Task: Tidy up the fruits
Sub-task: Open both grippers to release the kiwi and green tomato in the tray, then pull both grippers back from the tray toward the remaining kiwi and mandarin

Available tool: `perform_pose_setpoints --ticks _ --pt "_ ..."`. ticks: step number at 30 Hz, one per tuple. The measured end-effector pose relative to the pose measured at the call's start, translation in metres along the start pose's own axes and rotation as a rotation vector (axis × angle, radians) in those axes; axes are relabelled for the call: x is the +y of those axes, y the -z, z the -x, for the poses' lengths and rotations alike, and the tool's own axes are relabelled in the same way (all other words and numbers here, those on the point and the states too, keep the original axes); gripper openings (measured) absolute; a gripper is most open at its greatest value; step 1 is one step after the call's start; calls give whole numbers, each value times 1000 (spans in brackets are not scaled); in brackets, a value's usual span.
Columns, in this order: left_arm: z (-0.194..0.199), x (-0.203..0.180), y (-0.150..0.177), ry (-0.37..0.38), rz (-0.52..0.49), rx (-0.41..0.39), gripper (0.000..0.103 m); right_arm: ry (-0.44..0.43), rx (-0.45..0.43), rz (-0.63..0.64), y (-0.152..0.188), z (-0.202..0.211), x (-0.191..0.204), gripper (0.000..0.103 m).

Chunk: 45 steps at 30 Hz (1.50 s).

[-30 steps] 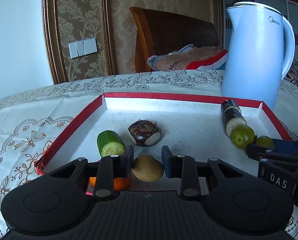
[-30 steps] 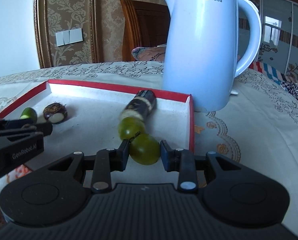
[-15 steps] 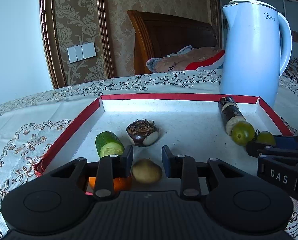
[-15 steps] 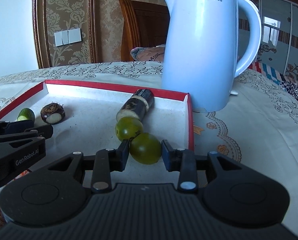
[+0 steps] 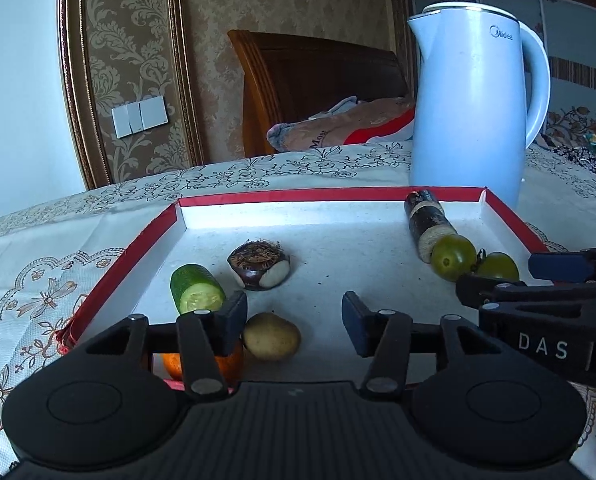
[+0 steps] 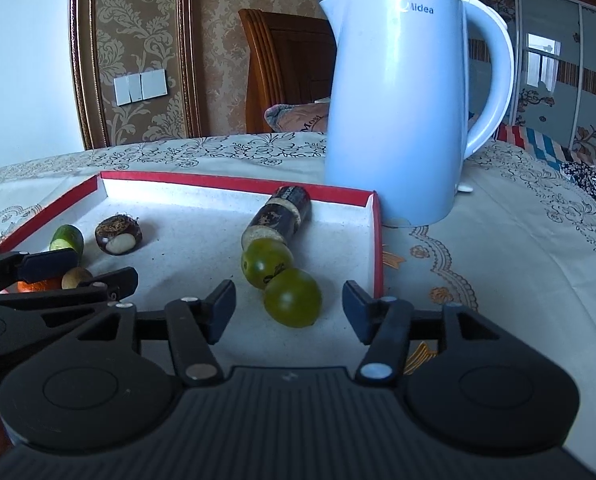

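Note:
A red-rimmed white tray (image 5: 321,195) holds the fruit. My left gripper (image 5: 294,318) is at its near edge with its jaws opening. A small tan fruit (image 5: 272,336) lies between the pads, untouched. An orange (image 5: 222,364) is half hidden behind the left finger. A cucumber piece (image 5: 197,290) and a dark water chestnut (image 5: 259,266) lie just beyond. My right gripper (image 6: 289,310) is also opening, and a green tomato (image 6: 293,298) rests free on the tray between its pads. A second green tomato (image 6: 266,262) touches it, with a sugarcane piece (image 6: 282,216) behind.
A tall pale-blue kettle (image 6: 397,100) stands on the patterned tablecloth (image 6: 497,240) just past the tray's far right corner. A wooden chair (image 5: 317,88) with a cushion sits behind the table. The two grippers are side by side at the tray's near edge.
Both grippers' jaws have spread apart. The tan fruit and the green tomato, earlier pinched between the pads, now rest loose on the tray. Neither hand has shifted noticeably.

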<state>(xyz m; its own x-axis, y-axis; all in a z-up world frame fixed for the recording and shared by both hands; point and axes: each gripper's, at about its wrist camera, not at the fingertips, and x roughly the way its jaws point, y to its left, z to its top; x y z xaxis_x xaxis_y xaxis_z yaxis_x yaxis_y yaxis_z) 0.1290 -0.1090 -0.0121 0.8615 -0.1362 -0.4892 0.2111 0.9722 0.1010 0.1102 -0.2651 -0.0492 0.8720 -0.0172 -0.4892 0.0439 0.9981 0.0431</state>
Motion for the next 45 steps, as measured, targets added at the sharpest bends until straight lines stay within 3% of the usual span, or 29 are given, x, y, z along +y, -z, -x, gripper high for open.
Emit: perform_pose_setpoints --ticks 10,14,27,34,36,38,45 --pt "26 0 9 16 -15 -27 52 -20 -34 -10 4 16 -4 69" --pt "39 5 13 -7 3 -44 65 -11 -63 9 6 24 -1 73" --pt "64 23 23 -13 65 -30 65 -52 -84 -36 15 48 -9 80" --pt "90 31 36 63 84 -11 65 -86 -111 -84 26 72 -20 85" --pt "97 33 41 79 92 -6 66 -108 -120 -109 29 80 -27 85" --pt "100 35 44 91 98 7 74 -140 -119 -133 34 88 -34 85" --pt "93 39 44 60 127 44 74 -302 -109 -108 53 121 -39 89"
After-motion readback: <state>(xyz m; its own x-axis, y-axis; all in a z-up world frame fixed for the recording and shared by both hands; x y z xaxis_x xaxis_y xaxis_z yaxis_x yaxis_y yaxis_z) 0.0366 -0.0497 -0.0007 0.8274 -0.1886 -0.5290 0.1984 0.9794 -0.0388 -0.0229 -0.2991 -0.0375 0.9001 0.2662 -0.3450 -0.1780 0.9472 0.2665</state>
